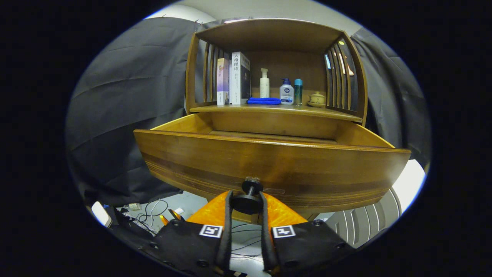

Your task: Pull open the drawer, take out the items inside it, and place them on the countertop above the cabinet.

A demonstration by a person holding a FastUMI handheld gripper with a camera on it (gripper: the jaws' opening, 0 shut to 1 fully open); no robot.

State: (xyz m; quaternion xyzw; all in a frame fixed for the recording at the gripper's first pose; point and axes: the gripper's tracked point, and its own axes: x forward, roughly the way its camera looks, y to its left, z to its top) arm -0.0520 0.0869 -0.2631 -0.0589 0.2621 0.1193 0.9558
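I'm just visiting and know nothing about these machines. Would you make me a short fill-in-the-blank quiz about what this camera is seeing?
1. The gripper has its two fingers closed on the drawer's round ____.
2. The wooden drawer is pulled ____.
3. On the countertop, a folded ____ cloth lies beside the two upright books.
4. The white pump bottle stands ____ the cloth.

Missing words: knob; open; blue; behind

The drawer [269, 161] stands pulled out below the countertop [276, 109]; its knob [248, 200] sits between the gripper [247, 202] fingers (both pressing it). Books [233, 79] stand left of the bottles [282, 88].
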